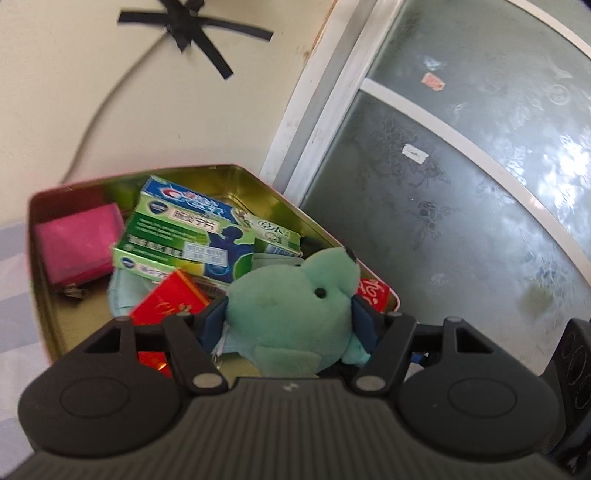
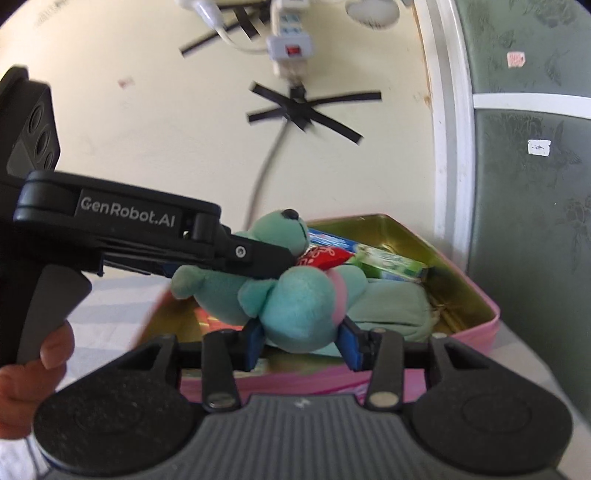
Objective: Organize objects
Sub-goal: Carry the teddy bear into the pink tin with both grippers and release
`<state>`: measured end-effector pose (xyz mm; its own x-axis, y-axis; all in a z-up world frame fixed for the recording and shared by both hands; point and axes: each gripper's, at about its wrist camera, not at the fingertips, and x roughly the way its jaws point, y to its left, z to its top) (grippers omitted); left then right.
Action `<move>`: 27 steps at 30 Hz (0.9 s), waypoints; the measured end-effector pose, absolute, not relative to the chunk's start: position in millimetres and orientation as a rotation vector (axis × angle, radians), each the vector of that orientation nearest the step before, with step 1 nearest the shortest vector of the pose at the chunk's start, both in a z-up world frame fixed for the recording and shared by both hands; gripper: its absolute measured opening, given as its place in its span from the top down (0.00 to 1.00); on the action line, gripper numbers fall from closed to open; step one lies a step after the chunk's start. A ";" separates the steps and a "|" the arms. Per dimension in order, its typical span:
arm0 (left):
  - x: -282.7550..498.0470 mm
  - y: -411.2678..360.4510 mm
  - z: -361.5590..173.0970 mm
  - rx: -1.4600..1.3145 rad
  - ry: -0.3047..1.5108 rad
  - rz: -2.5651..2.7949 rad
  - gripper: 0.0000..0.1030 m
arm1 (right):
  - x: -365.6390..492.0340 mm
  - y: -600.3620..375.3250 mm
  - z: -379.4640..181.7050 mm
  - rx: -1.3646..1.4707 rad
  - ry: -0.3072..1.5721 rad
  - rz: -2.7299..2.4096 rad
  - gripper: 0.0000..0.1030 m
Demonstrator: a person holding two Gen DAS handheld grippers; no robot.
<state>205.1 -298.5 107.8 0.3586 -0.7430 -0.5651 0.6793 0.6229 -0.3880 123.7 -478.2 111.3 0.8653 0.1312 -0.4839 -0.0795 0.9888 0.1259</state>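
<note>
Between the blue pads of the left gripper (image 1: 290,321) sat the head of a green plush toy (image 1: 291,306) — pads pressed into both cheeks, so the jaws were pinched on it, not spread. Right gripper (image 2: 301,343) had the same toy by its lower body, blue pads squeezing the teal rump on either side. Both claws clamped on one toy, which hung just above the near end of the tin, off its contents.

From the right wrist view, the left gripper's black arm crossed in from the left, marked GenRobot.AI, with a person's hand (image 2: 33,369) wrapped on its grip.

Under and behind the toy was an open tin box (image 1: 280,199), gold inside, pink outside. Contents, as seen from the left wrist:
- pink pouch (image 1: 79,245) at the far left, zipper pull near its lower edge
- green medicine boxes (image 1: 173,240) stacked in the middle, tilted
- blue toothpaste box (image 1: 184,201) lying behind them
- red packet (image 1: 168,301) close to the left pad
- pale blue-green cloth (image 1: 123,295) under the boxes

Tin sat on a striped cloth (image 1: 11,266). Behind it — cream wall with black tape (image 1: 192,29) crossed over a cable, and a frosted glass door (image 1: 461,166) to the right. Power strip (image 2: 290,46) was visible on the wall in the right wrist view.
</note>
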 end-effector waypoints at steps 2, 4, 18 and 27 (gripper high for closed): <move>215.0 -309.9 103.5 -0.114 0.797 -0.909 0.27 | 136.5 -486.5 108.6 0.094 0.532 0.077 0.56; 221.9 -319.8 102.3 -0.093 0.768 -0.850 0.23 | 148.1 -494.5 103.3 0.084 0.526 0.028 0.50; 220.5 -316.1 93.6 0.051 0.671 -0.673 0.07 | 183.1 -507.6 87.5 0.014 0.537 -0.001 0.35; 191.7 -293.2 105.7 0.097 0.605 -0.610 0.07 | 132.9 -489.8 108.1 -0.005 0.466 0.008 0.30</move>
<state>191.7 -293.2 105.7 0.6531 -0.5091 -0.5605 0.5643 0.8209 -0.0881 132.9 -489.8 108.1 0.8934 0.0064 -0.4492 -0.0088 1.0000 -0.0032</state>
